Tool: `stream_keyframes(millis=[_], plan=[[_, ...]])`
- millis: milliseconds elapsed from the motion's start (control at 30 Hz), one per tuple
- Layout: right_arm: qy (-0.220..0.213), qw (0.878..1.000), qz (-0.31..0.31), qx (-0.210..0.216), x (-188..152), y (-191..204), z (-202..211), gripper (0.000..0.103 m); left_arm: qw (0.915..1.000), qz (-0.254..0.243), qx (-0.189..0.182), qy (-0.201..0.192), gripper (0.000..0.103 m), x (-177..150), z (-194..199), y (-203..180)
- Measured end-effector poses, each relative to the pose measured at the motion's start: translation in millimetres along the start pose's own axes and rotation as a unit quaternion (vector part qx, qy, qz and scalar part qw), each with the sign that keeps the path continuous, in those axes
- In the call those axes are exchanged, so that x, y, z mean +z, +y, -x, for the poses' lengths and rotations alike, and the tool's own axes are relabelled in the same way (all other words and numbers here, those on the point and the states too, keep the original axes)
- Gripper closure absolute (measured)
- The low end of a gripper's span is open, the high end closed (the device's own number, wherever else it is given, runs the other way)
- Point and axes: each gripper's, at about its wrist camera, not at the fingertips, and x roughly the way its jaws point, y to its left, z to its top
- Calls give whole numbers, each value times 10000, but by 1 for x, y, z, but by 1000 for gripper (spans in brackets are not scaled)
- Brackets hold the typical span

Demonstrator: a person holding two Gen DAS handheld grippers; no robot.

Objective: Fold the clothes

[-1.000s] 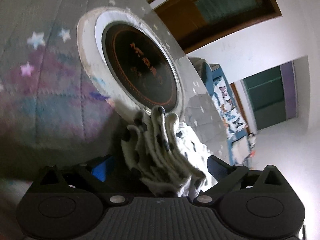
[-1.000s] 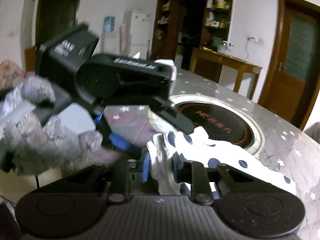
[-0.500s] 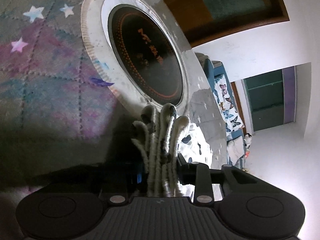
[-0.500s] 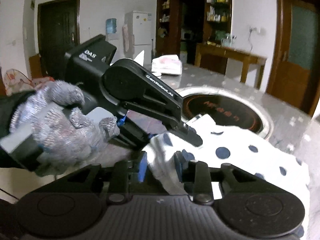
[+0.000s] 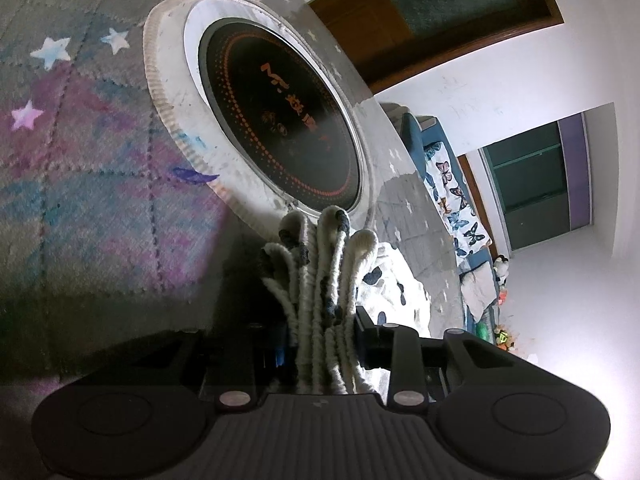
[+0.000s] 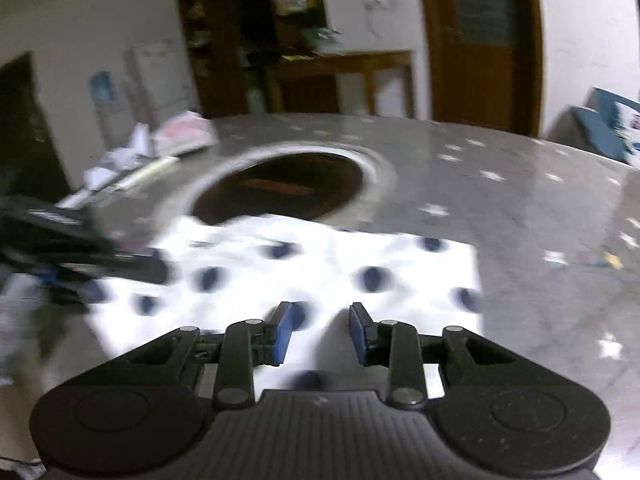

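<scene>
The left gripper (image 5: pixel 320 344) had just closed on bunched folds of the white, dark-dotted cloth (image 6: pixel 320 264) lying on the grey star-patterned tablecloth (image 6: pixel 500 200), while the right gripper (image 6: pixel 320 332) hung part-open above it, gripping nothing.

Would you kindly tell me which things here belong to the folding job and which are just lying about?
Job: spotted garment; left gripper clamping its bunched folds; right gripper, pads apart over it.

Lying about: round hotplate; papers; star-patterned tablecloth.
</scene>
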Motion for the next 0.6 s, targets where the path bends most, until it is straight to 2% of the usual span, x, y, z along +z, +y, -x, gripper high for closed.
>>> stream_keyframes(millis=[133,333,500,567,600], plan=[[-83,9987,-269,-436,-3,-27,-2,72,9999,-134,62,-21,68,0,0,-2],[-159,9954,-520,-793,-11,-43,3,70,9995,-275,159,-48,68,-1,0,-4],[-219,9950,-852,-468,-20,-49,10,69,9985,-465,273,-71,69,-1,-1,-8],[-235,9950,-878,-411,-21,-45,9,85,9976,-591,363,-90,69,-2,-1,-13],[-259,9948,-896,-407,-23,-41,12,87,9970,-650,415,-98,69,-2,-1,-15]])
